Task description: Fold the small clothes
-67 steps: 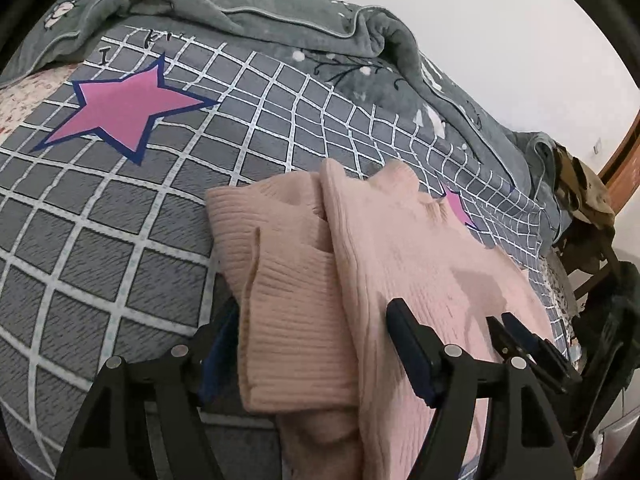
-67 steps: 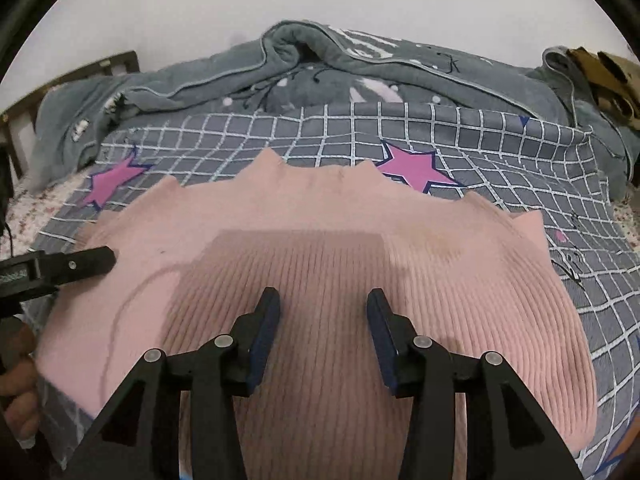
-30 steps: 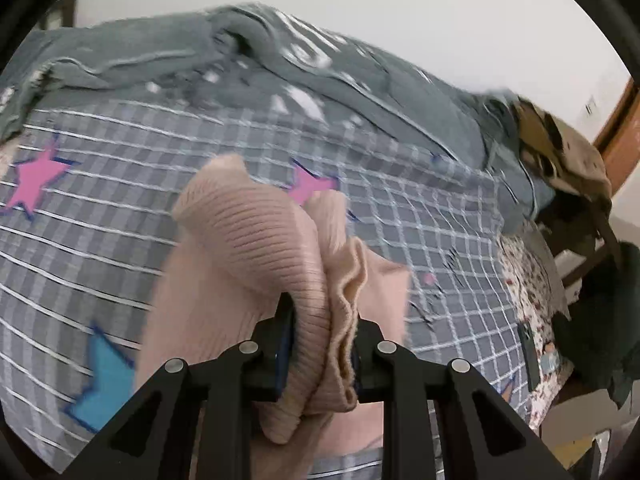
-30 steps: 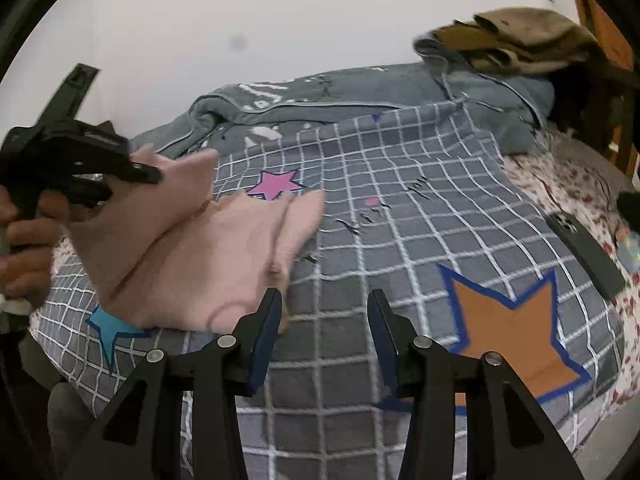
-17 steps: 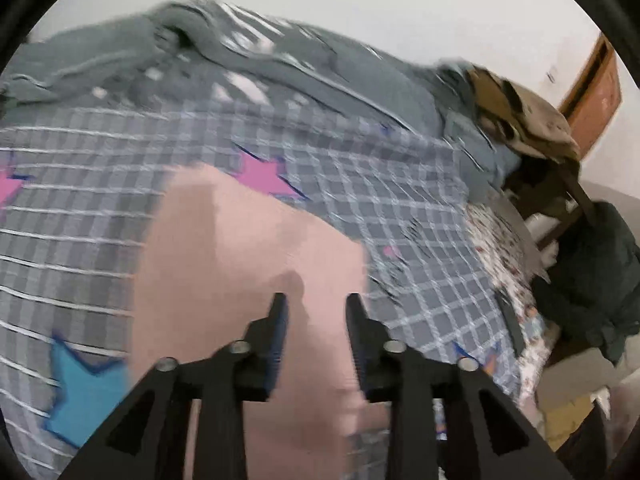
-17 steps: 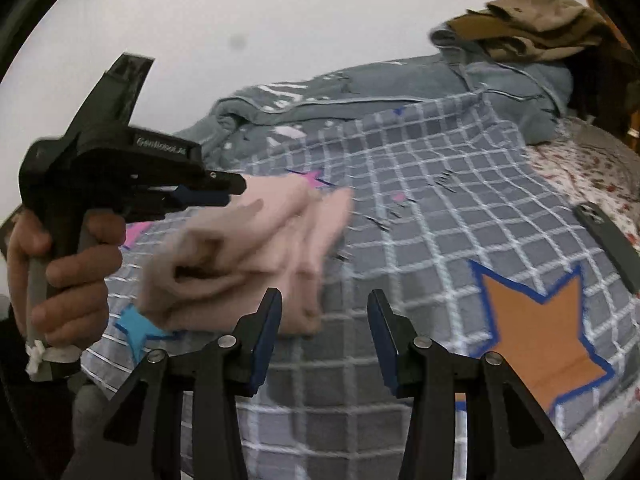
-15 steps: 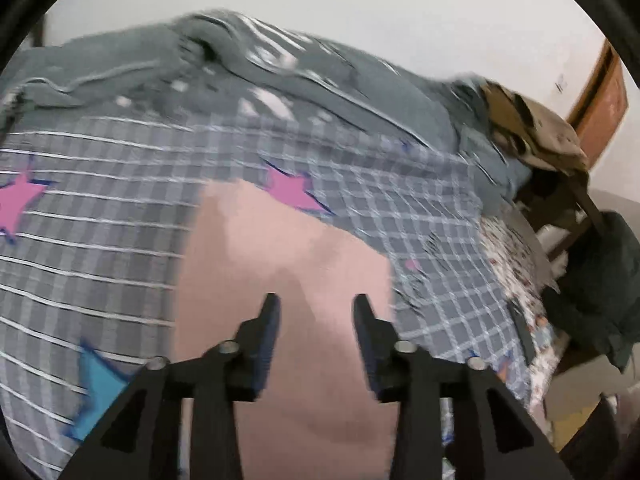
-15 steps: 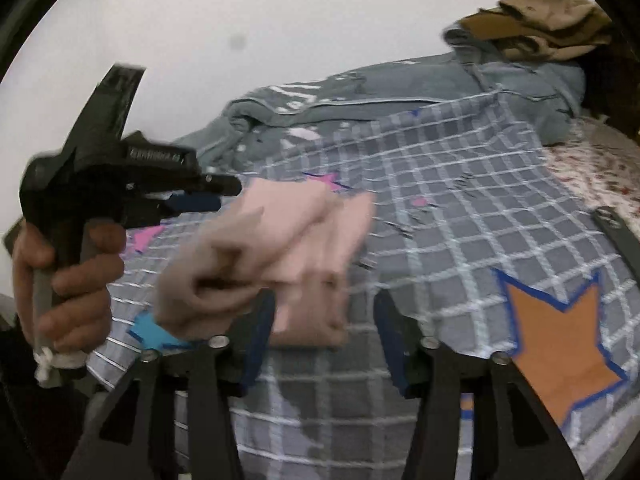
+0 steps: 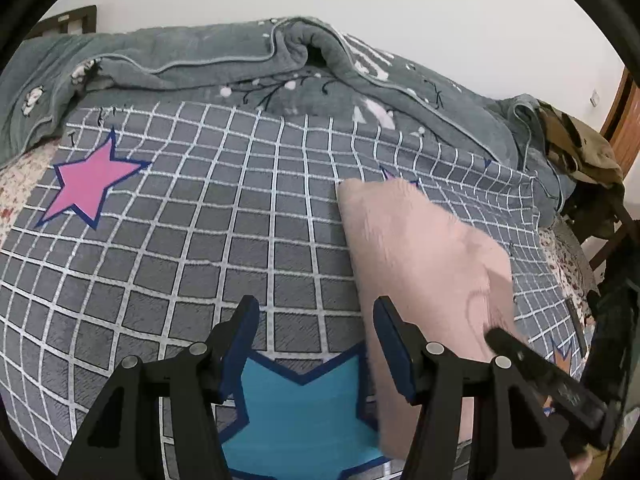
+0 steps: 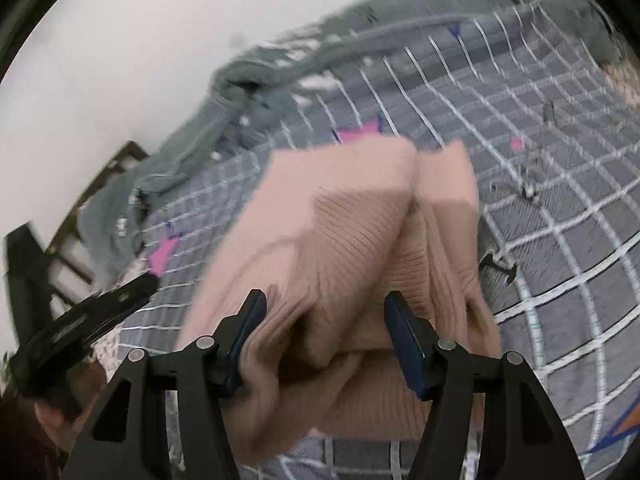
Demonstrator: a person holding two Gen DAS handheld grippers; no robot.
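The folded pink ribbed sweater (image 9: 420,248) rests on the checked grey bedspread (image 9: 200,240), to the right of my left gripper (image 9: 316,308). That gripper's jaws are opening and hold nothing; only the bedspread and a blue star (image 9: 300,408) show between them. My right gripper (image 10: 324,304) has the bunched sweater (image 10: 340,232) bulging between its closing jaws. The left pad touches the knit, and a dark gap shows at the right pad. One right finger (image 9: 520,352) reaches over the sweater's near edge. The left gripper (image 10: 100,312) shows at the far left, held by a hand (image 10: 52,412).
A rumpled grey quilt (image 9: 240,60) lies along the back of the bed by the wall. A pink star (image 9: 88,184) marks the bedspread's left side. Brown clothes (image 9: 580,148) are piled at the far right. A wooden headboard (image 10: 100,184) stands at the left.
My left gripper let go of the sweater, opened and shifted left off it. My right gripper swung in onto the sweater, which now fills the space between its jaws.
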